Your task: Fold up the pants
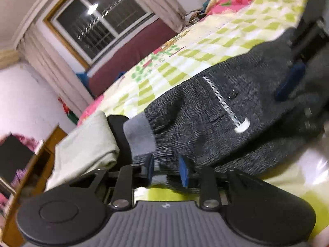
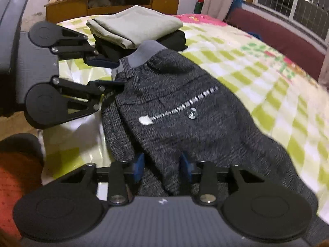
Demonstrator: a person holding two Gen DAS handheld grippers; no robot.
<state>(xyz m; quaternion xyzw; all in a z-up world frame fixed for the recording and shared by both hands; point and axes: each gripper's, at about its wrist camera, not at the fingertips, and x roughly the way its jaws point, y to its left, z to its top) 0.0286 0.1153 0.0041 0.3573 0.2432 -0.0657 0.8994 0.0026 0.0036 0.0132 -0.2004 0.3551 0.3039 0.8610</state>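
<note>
Dark grey knit pants (image 2: 174,111) with a grey waistband, a striped pocket welt and a button lie on the bed, also in the left wrist view (image 1: 216,111). My left gripper (image 1: 167,169) has its blue pads on either side of the waistband end; it shows at the left of the right wrist view (image 2: 111,72), with fabric between the fingers. My right gripper (image 2: 162,167) is closed on a fold of the pants at the other end; its blue pad shows in the left wrist view (image 1: 290,81).
A folded beige garment (image 2: 133,27) sits on a folded black one (image 2: 174,38) beyond the waistband. The bed has a green-checked cover (image 2: 257,78). A wooden desk (image 2: 111,2), a maroon sofa (image 2: 277,35) and a window stand around the bed.
</note>
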